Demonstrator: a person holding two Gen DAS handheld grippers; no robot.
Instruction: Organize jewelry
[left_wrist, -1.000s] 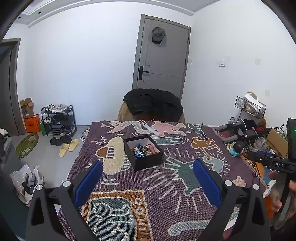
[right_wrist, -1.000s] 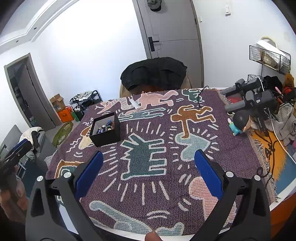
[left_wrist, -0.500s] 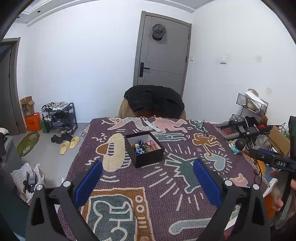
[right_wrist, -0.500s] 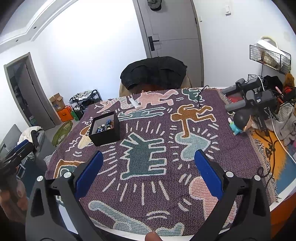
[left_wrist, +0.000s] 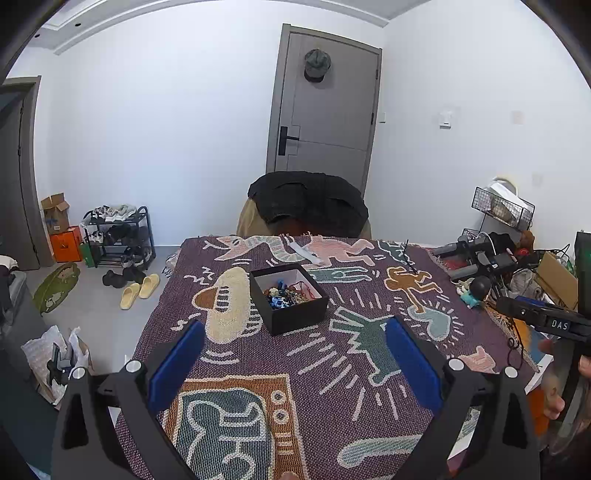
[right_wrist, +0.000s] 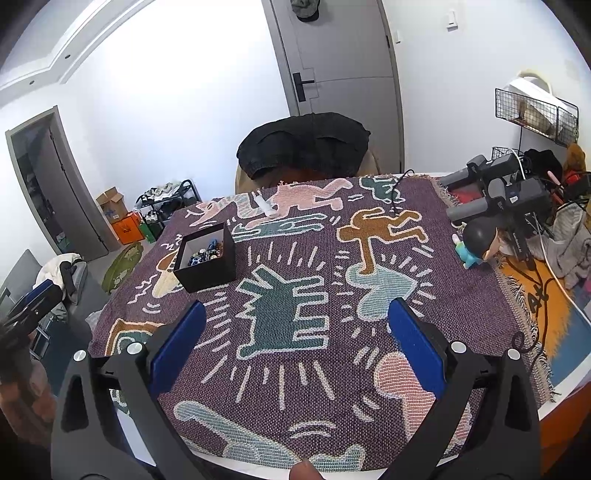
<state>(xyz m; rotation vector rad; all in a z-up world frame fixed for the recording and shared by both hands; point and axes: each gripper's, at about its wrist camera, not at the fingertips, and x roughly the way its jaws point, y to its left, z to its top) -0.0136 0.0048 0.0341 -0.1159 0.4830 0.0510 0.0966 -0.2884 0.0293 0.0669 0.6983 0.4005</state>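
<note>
We're looking down both wrist views at a table draped in a purple woven blanket (left_wrist: 295, 354) covered in cartoon figures; our left gripper (left_wrist: 295, 354) hovers above the near end, blue-padded fingers (left_wrist: 177, 354) spread wide with nothing between them; our right gripper (right_wrist: 295, 343) hovers too, its fingers (right_wrist: 412, 343) just as wide apart and empty.

The black box (left_wrist: 290, 297) sits on the blanket ahead of the left gripper, slightly left of centre, lid off; inside we see the jewelry (left_wrist: 282, 295), a jumble of blue, dark and reddish pieces heaped on the white lining; from the right wrist the same box (right_wrist: 207, 258) lies well off to the left, far from the right fingers.

A white tube-like object (right_wrist: 266, 206) rests near the far edge of the blanket; a small figurine (right_wrist: 476, 240) with a dark round head stands at the right edge, beside black devices (right_wrist: 495, 192); a chair with a black garment (left_wrist: 308, 203) faces us past the table, before a grey door (left_wrist: 325, 118).
</note>
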